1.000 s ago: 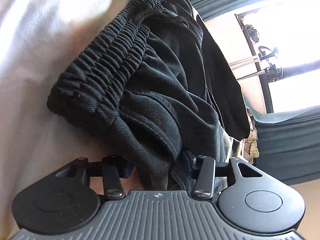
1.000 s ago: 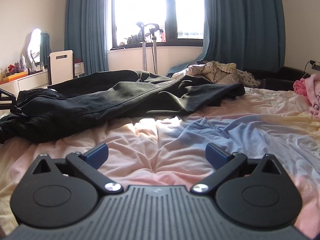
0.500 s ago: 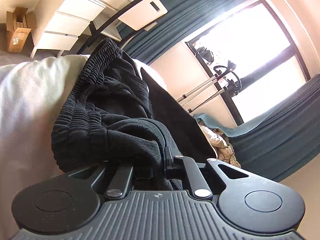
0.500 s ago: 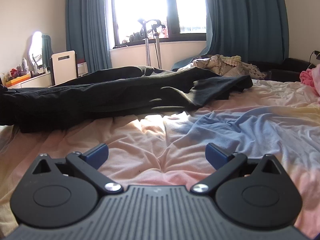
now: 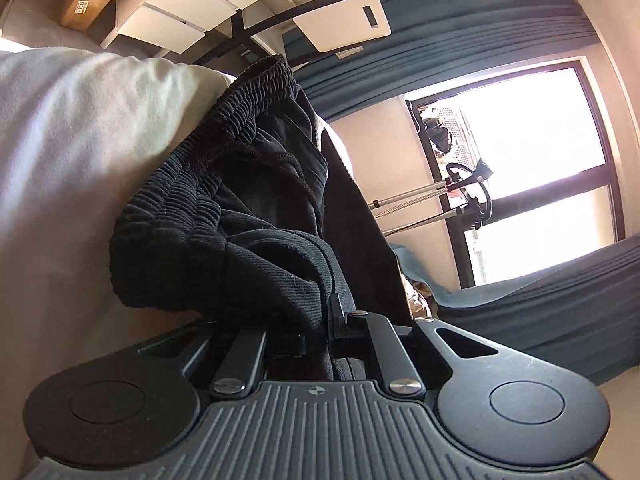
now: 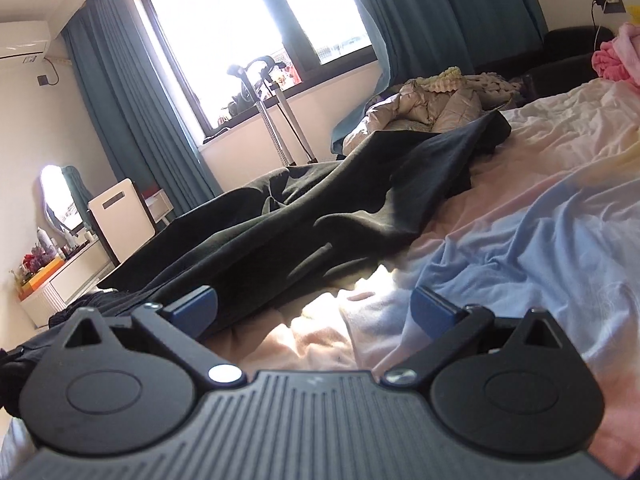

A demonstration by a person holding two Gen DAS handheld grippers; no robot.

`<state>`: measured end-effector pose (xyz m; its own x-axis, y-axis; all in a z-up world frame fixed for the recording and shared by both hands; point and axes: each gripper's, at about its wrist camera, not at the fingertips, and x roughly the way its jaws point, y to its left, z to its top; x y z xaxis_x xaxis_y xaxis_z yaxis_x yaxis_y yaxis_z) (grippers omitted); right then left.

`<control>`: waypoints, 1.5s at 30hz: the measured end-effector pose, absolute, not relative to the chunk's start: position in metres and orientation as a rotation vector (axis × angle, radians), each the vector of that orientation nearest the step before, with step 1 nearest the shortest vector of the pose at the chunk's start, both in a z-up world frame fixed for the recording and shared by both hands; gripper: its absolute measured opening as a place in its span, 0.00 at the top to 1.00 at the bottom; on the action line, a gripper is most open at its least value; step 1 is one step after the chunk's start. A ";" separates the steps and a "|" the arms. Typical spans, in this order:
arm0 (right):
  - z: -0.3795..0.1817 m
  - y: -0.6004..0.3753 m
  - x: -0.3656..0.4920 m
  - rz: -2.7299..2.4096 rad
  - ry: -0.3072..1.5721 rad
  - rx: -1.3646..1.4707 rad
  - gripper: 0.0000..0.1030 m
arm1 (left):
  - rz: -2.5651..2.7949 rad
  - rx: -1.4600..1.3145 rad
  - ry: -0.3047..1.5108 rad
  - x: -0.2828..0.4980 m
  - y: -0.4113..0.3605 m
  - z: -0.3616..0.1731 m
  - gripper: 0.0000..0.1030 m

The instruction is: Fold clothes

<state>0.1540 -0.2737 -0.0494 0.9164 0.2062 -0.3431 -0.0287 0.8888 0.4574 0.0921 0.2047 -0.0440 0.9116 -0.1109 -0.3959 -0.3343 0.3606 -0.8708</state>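
Black trousers point(image 6: 320, 216) lie lengthwise on the bed point(image 6: 520, 208), their long axis running away toward the window. Our left gripper point(image 5: 316, 320) has its jaws clamped on the waistband end; our right gripper point(image 6: 316, 308), jaws apart, hovers beside the legs.

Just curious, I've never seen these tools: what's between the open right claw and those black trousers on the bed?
Only rumpled bedsheet. The right wrist view shows the right claw open, with the black trousers just beyond it.
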 end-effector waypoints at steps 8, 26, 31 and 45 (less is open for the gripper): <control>-0.047 -0.279 0.317 0.107 0.490 0.604 0.02 | 0.215 -1.128 0.355 0.099 0.193 -0.045 0.89; -0.049 -0.271 0.416 -0.015 0.564 0.536 0.96 | 0.210 -1.087 0.236 0.134 0.209 -0.060 0.89; -0.003 -0.295 0.339 0.026 0.495 0.585 0.96 | 0.165 -1.170 0.235 0.131 0.221 -0.058 0.90; -0.016 -0.312 0.078 0.164 0.549 0.651 0.95 | 0.189 -1.040 0.189 0.088 0.238 -0.023 0.92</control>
<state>0.0778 -0.3124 -0.0158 0.8458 0.3124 -0.4326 0.0235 0.7882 0.6150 0.0881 0.2385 -0.0231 0.9676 0.0651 -0.2441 -0.2438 0.4932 -0.8350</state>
